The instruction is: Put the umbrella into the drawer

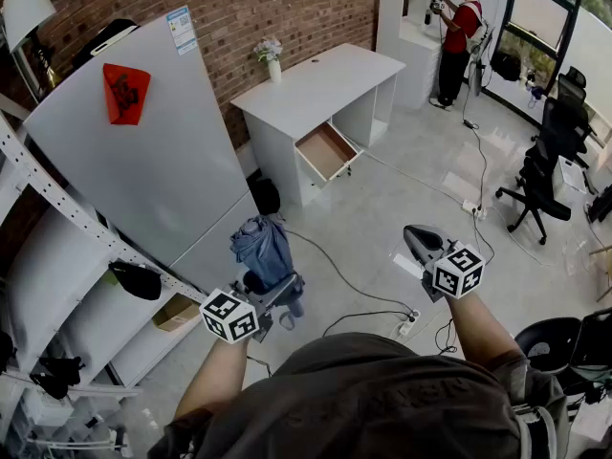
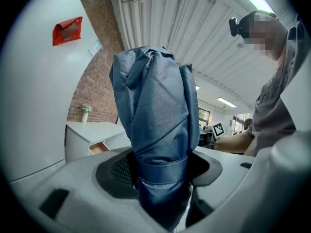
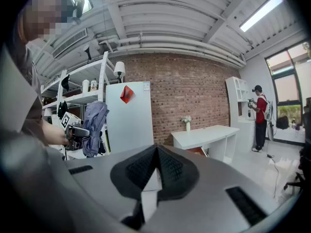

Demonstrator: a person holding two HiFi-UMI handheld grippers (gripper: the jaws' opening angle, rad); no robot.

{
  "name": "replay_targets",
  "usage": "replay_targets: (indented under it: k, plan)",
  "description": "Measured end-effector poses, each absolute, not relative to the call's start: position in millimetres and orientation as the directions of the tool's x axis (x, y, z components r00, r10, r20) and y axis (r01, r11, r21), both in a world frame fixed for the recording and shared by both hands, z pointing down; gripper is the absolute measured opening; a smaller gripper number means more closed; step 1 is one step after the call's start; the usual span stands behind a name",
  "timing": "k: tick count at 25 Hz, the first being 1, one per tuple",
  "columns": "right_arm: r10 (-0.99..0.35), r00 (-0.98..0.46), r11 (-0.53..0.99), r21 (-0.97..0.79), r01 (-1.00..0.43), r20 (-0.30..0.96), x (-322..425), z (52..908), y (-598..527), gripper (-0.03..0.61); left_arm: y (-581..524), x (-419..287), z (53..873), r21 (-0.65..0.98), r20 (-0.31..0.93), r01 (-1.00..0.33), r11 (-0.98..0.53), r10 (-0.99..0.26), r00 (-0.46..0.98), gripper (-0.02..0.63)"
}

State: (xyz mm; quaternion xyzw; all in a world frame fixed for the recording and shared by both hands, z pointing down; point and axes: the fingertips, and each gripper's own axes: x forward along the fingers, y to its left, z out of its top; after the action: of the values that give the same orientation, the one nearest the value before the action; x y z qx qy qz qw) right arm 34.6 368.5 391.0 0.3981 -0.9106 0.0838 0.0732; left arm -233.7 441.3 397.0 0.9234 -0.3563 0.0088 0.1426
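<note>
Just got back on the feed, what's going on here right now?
A person holds a gripper in each hand. The left gripper is clamped on a folded blue umbrella, which stands upright in its jaws. The right gripper is shut and empty. The drawer hangs open in the white desk across the room, so the umbrella is not in yet.

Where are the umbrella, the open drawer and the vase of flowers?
umbrella (image 1: 263, 247), head view, the middle of its folded blue cloth.
drawer (image 1: 325, 151), head view, the bare wooden floor inside it.
vase (image 1: 274, 70), head view, its white body.
</note>
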Motion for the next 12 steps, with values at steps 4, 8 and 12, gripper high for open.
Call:
replay_targets:
  k: [4, 8, 12]
  plan:
    - [-0.712, -0.674, 0.67, -0.094, -0.736, 0.198, 36.6, 390.9, 365.5, -0.009, 437.6, -230.4, 396.6, 0.257, 0.118, -0.658, -0.708, -0.653, 0.748, 0.264]
    - [-0.714, -0.672, 0.669, -0.094, -0.738, 0.195, 42.8, 389.8, 362.2, -0.009, 433.8, -222.7, 394.9, 0.253, 0.124, -0.659, -0.708, -0.652, 0.748, 0.264]
    - [-0.72, -0.671, 0.663, -0.113, -0.74, 0.178, 57.8, 385.7, 358.4, -0.008, 431.1, -207.1, 391.1, 0.248, 0.13, -0.66, -0.709, -0.651, 0.748, 0.264]
